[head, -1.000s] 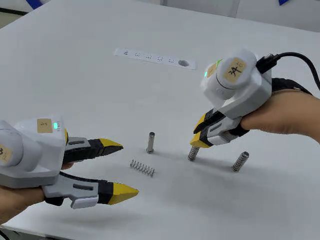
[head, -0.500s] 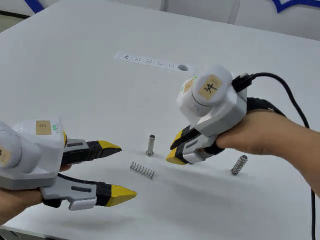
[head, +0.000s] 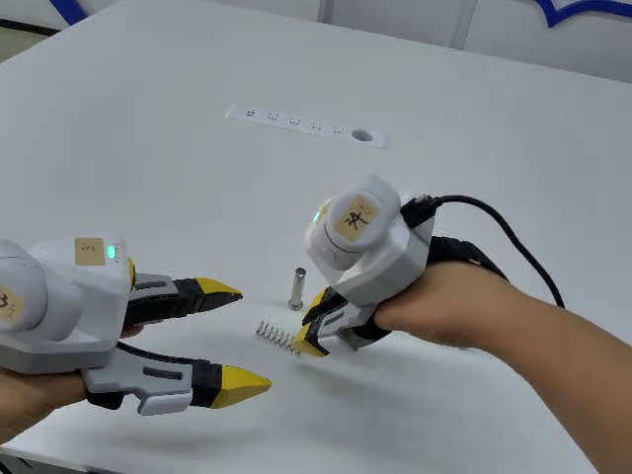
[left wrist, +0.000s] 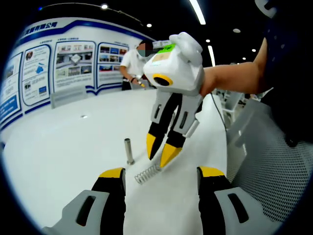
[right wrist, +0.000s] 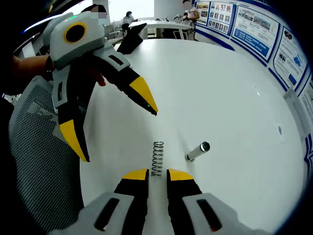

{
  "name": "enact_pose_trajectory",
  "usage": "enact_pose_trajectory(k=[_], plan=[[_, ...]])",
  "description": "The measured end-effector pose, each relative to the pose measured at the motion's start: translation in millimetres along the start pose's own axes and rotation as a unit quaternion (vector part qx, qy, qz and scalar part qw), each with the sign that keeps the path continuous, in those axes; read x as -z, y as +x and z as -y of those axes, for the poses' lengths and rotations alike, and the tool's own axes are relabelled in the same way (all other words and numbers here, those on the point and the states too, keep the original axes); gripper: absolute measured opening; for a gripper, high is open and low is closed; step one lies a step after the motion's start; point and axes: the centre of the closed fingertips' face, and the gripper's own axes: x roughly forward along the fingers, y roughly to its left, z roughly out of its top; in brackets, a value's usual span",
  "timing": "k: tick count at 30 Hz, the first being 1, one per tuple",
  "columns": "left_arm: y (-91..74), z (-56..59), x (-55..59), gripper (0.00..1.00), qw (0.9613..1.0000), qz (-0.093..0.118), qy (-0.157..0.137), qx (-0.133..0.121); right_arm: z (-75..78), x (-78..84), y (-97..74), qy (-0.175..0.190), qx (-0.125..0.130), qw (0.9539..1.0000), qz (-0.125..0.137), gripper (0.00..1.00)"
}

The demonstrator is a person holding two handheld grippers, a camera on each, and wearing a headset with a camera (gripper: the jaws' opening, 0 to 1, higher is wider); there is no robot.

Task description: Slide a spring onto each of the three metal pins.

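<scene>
Hovering at one end of the spring (head: 277, 336), the right gripper (head: 310, 324) is holding its jaws a narrow gap apart and isn't gripping anything yet. The spring is lying flat on the table (head: 148, 148) just beside the pin (head: 297, 287), which is standing upright and bare. The left gripper (head: 253, 334) is hanging wide open nearby, holding nothing. So I'm guessing this pin is still waiting: grab the spring, tip it up, slide it on. How the other two pins are doing, I can't tell.
</scene>
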Motion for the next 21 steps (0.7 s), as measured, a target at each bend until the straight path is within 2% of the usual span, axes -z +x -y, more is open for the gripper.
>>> enact_pose_trajectory(k=[6,12,21], plan=[[-1.8,-0.4,1.4,0.60,1.0000,-0.002,-0.002,-0.002,-1.1,4.7,9.0,0.012,0.003,0.9999,-0.007,0.15],[-3.4,-0.9,1.7,0.60,1.0000,-0.004,-0.001,-0.005,-0.4,8.8,13.3,0.004,0.009,0.9998,-0.018,0.12],[-3.2,-0.1,1.7,0.60,0.9999,-0.009,0.003,-0.004,-2.8,8.9,6.1,0.002,0.006,0.9999,-0.015,0.11]])
